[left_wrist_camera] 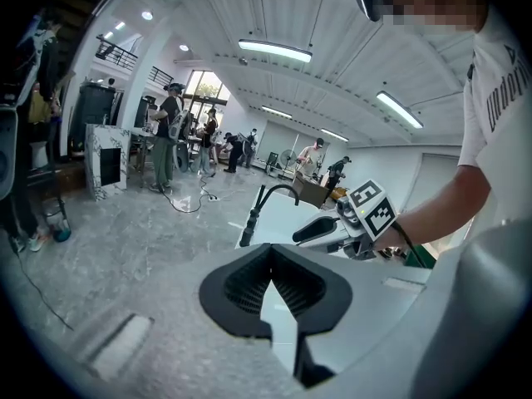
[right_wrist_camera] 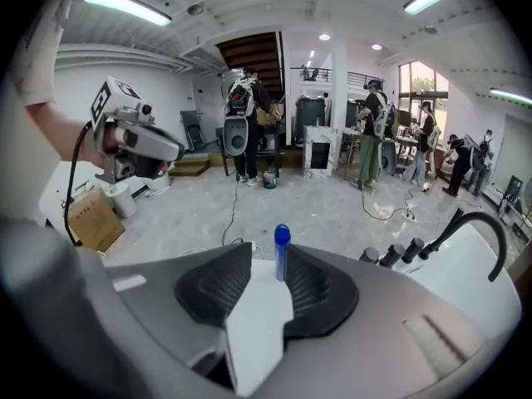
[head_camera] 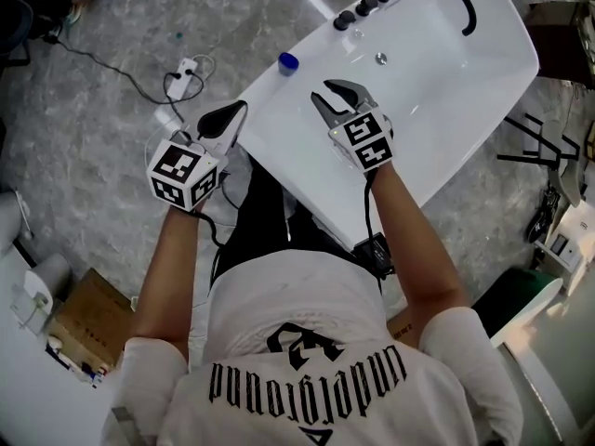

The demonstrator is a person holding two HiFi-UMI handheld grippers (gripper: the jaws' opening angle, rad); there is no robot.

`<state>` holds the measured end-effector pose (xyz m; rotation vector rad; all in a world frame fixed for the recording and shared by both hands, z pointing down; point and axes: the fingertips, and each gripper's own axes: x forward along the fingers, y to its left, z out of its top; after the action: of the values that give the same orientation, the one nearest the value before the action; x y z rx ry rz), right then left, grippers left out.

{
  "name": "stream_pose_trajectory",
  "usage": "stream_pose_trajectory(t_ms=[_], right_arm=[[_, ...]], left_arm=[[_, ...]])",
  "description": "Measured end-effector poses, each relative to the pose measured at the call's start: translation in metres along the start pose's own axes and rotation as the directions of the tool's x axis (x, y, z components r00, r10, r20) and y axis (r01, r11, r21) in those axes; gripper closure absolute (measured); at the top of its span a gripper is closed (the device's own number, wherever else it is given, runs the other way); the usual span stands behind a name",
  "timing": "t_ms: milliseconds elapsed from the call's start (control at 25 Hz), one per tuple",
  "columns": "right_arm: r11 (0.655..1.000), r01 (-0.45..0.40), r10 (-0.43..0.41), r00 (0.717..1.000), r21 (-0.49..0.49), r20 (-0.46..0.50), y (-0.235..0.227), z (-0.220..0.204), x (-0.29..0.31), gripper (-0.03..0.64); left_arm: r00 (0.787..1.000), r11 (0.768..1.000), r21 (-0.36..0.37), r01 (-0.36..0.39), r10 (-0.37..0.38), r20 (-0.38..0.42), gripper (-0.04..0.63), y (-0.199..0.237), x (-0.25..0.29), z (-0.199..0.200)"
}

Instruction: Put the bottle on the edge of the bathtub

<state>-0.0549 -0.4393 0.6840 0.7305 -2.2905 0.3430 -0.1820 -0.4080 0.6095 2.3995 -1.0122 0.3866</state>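
Observation:
A slim bottle with a blue cap (head_camera: 288, 62) stands upright on the near left edge of the white bathtub (head_camera: 483, 72). My right gripper (head_camera: 340, 98) hovers over the tub just right of the bottle, open and empty. In the right gripper view the bottle (right_wrist_camera: 282, 238) shows beyond the parted fingertips, clear of the pads, with that gripper (right_wrist_camera: 268, 256) aimed at it. My left gripper (head_camera: 238, 110) hangs outside the tub's left rim, shut with nothing in it; its tips meet in the left gripper view (left_wrist_camera: 270, 251).
A black curved faucet (head_camera: 462, 6) and a row of dark knobs (head_camera: 370, 6) sit at the tub's far end, with a drain (head_camera: 380, 59) below them. A power strip with cables (head_camera: 184, 72) lies on the grey floor, and a cardboard box (head_camera: 88, 319) stands at lower left.

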Motion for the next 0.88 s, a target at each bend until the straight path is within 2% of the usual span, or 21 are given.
stream_pose_trajectory(t_ms=[480,680,880], right_arm=[[0.997,-0.029,0.041,0.986,-0.074,0.164,0.058,0.028,-0.144,0.582],[0.99,-0.019,0.049,0.975,-0.14,0.217,0.079,0.042,-0.207,0.615],[0.988,-0.011,0.053,0.96,-0.152,0.275,0.093,0.057,-0.259,0.615]], left_arm=[[0.993,0.994,0.083,-0.072,0.064,0.098,0.589,-0.116,-0.067,0.027],[0.977,0.986,0.104,-0.131,0.111,0.18,0.589,-0.16,-0.105,0.056],[0.958,0.98,0.112,-0.163,0.13,0.256,0.589,-0.203,-0.137,0.079]])
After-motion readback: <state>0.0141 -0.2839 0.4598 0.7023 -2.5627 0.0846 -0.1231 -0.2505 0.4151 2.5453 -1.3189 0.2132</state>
